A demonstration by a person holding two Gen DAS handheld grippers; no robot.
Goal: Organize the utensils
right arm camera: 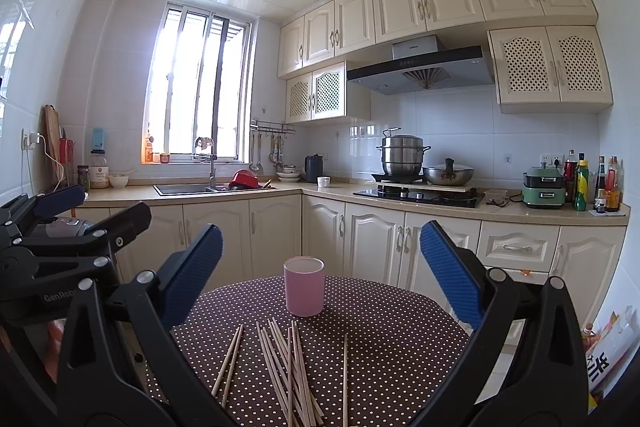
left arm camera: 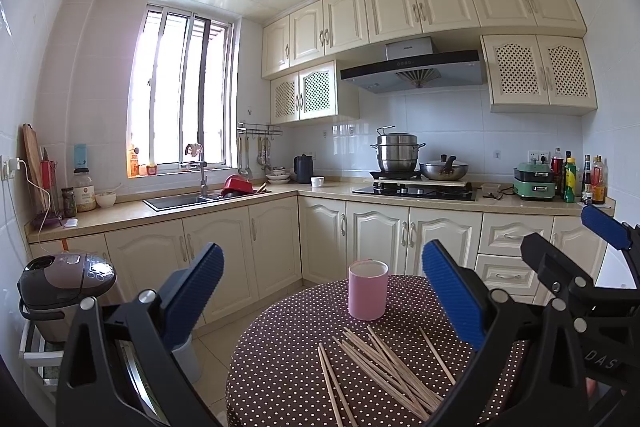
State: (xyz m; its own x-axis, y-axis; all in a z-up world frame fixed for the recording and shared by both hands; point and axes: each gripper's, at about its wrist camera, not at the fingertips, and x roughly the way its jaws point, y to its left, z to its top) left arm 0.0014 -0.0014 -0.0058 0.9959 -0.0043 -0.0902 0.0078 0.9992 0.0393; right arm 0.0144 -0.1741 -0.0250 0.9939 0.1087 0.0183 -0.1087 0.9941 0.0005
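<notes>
Where "GenRob" shows, left gripper (right arm camera: pixel 60 201) (fingers apart), chopsticks (right arm camera: pixel 290 371)

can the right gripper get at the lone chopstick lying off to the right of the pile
Probably yes. The right gripper is open and empty, and the lone chopstick lies flat on the table, apart from the pile, nothing over it.
</notes>
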